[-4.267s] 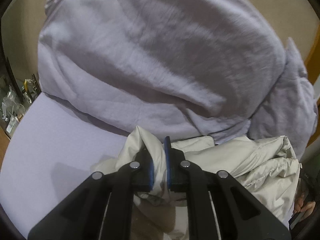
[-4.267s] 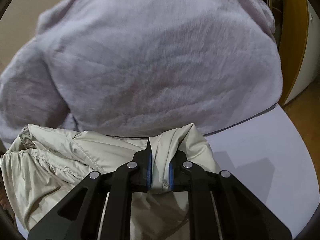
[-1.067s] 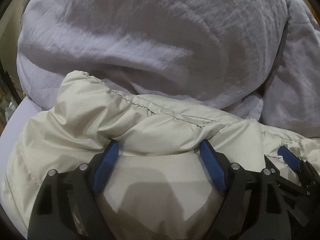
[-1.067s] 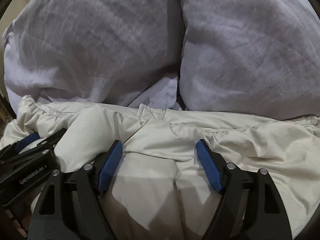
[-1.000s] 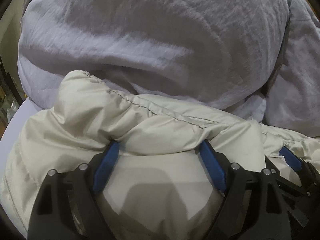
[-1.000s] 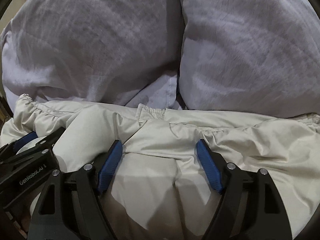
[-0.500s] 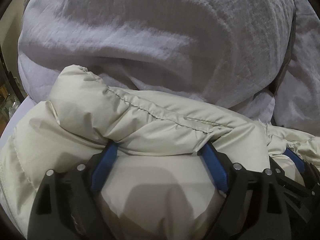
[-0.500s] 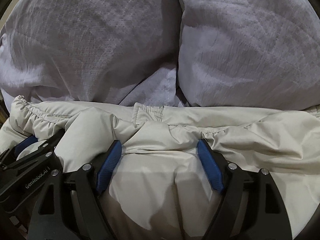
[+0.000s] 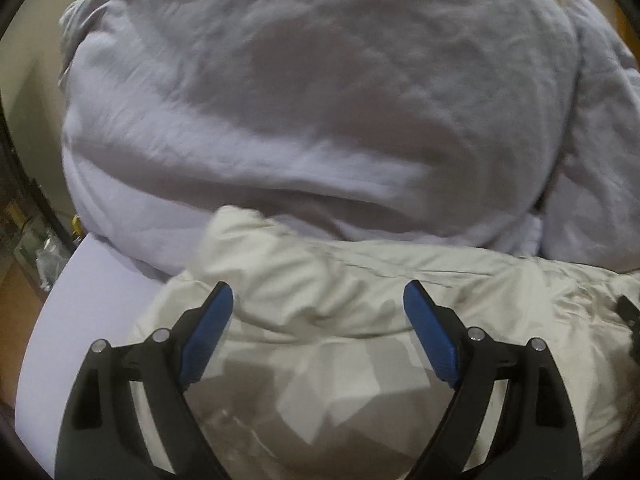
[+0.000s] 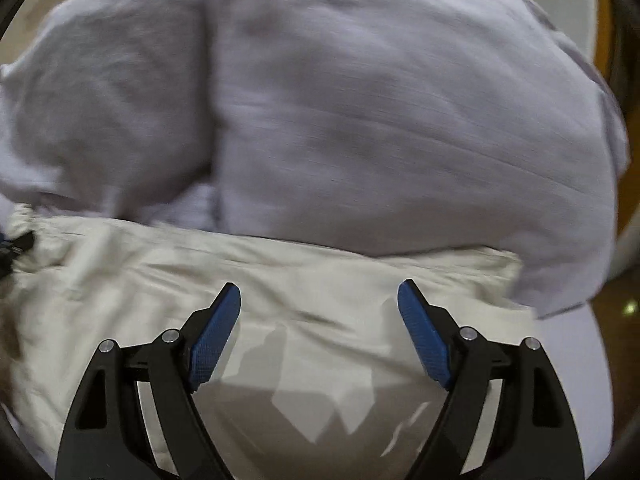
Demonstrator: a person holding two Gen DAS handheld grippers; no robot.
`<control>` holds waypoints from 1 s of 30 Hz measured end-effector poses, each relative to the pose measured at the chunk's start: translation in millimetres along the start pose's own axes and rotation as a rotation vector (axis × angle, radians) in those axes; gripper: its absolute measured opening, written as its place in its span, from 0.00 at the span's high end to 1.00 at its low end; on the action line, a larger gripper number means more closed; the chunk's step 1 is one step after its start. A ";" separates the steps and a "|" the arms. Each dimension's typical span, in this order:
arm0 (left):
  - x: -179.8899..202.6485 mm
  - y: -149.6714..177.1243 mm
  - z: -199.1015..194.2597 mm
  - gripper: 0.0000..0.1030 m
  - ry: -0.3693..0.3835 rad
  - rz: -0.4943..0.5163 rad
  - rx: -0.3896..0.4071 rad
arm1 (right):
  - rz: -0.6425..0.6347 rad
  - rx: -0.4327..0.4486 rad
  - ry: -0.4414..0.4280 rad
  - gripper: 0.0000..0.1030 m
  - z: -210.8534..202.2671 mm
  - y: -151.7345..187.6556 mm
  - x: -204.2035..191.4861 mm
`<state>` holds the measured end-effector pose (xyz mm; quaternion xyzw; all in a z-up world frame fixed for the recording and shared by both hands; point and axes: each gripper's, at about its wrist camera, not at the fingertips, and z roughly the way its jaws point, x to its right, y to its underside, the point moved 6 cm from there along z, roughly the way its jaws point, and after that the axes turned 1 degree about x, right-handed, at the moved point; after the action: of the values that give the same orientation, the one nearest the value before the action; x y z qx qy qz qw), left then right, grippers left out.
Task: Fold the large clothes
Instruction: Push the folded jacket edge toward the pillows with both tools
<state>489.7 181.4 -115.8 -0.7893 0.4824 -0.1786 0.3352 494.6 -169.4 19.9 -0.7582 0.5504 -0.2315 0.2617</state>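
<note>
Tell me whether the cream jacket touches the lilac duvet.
Touching: in the right wrist view the jacket has its far edge tucked against the duvet, with no gap showing.

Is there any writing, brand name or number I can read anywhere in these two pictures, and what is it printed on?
None: no readable text shows in either view.
The cream jacket shows no label or print.
The pale lilac bedding is plain.
The left gripper and right gripper show no legible marking on their black frames or blue pads.
The clutter at the left edge of the left view is too small and blurred to read.
</note>
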 end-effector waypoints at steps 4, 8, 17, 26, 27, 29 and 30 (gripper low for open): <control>-7.9 7.6 22.1 0.15 -0.045 -0.010 -0.035 | 0.035 -0.030 0.021 0.20 22.0 11.4 12.4; 5.1 5.3 49.0 0.12 -0.070 0.021 -0.035 | 0.014 -0.037 0.034 0.17 46.1 17.6 10.0; -8.2 13.8 79.9 0.07 -0.077 0.014 -0.040 | 0.012 -0.022 0.018 0.12 83.4 24.9 4.9; -27.0 21.9 109.5 0.06 -0.067 -0.004 -0.055 | 0.006 -0.033 0.028 0.10 108.2 25.2 -9.1; -29.4 20.8 108.5 0.06 -0.066 -0.004 -0.061 | 0.002 -0.046 0.044 0.10 108.9 23.7 -10.0; -43.5 17.5 88.1 0.11 -0.062 -0.014 -0.066 | 0.022 -0.060 0.038 0.10 104.3 20.0 -14.3; -47.2 14.7 82.7 0.12 -0.046 -0.025 -0.065 | 0.050 -0.056 0.009 0.10 96.6 14.7 -17.2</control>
<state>508.1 247.9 -183.0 -0.8096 0.4702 -0.1489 0.3183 541.0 -143.1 -63.9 -0.7502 0.5766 -0.2131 0.2436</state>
